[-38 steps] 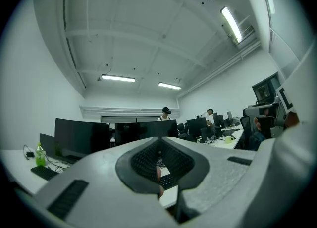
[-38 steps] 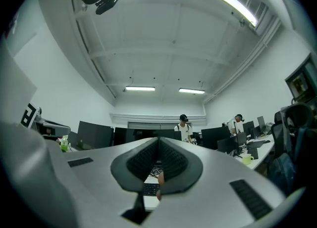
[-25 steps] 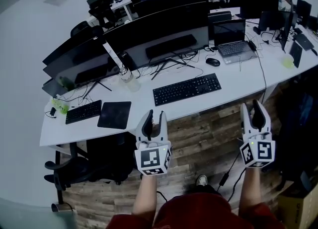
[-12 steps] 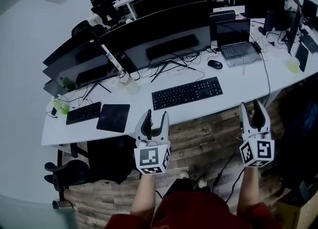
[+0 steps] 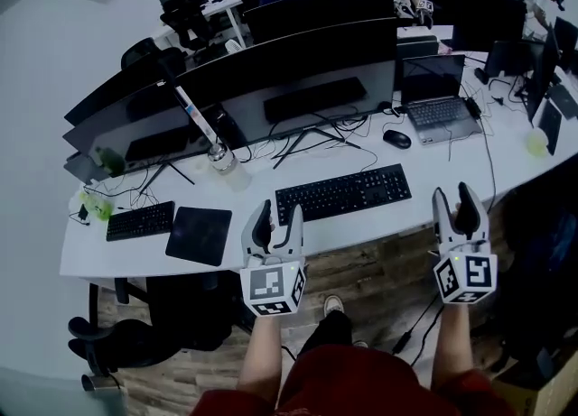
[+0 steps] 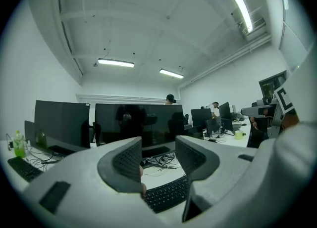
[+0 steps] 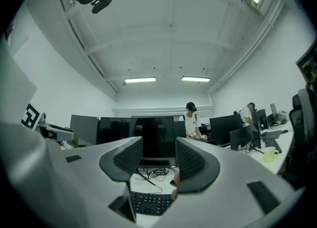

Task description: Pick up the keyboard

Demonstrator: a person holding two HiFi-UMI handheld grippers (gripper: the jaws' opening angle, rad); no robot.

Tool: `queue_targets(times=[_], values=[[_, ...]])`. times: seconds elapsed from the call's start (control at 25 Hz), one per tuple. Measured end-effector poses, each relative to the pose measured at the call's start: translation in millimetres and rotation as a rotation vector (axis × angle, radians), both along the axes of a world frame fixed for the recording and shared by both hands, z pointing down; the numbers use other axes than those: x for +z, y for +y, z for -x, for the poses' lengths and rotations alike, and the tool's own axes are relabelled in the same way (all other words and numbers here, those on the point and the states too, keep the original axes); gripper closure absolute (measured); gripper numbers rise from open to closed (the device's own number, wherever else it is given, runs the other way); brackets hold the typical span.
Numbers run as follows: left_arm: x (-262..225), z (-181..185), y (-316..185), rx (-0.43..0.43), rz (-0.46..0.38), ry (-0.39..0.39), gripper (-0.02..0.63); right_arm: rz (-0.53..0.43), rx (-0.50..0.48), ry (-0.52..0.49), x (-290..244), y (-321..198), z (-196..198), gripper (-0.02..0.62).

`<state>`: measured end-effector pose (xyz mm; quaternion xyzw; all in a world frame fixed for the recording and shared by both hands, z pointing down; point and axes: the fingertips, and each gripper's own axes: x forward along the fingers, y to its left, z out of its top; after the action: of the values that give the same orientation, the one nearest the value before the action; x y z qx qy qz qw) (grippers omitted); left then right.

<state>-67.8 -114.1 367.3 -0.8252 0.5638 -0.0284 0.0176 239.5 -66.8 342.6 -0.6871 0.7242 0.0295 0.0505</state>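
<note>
1. Head view: the keyboard (image 5: pixel 343 194) lies flat on the white desk (image 5: pixel 452 166) near the front edge. It sits before the wide monitor (image 5: pixel 307 76), with a mouse (image 5: pixel 396 138) behind its right end.
2. My left claw (image 5: pixel 274 214) hangs at the desk's front edge, by the keyboard's left end and clear of it. Jaws spread, nothing between them.
3. My right claw (image 5: pixel 458 196) hangs at the front edge, beyond the keyboard's right end. Jaws spread, empty.
4. Both gripper views: the keyboard shows low in the gap, apart from the pads.
5. A smaller keyboard (image 5: pixel 140 221) and a black pad (image 5: pixel 199 235) lie further left.
</note>
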Motion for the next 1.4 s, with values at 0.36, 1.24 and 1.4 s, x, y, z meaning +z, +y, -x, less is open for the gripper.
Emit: queue_targets(times=[0.36,1.24,1.4], values=[[2,46,-89,-0.014,0.016,0.023,0.411,0.01,-0.007,0.039,-10,-92,41,0.385],[26,79,-191,-0.031,0.077,0.038,0.411,0.066,-0.058,0.062,3,-210,85,0.382],[38,71,-192,-0.055,0.11,0.024,0.412,0.094,-0.086,0.055,18,-222,73,0.38]])
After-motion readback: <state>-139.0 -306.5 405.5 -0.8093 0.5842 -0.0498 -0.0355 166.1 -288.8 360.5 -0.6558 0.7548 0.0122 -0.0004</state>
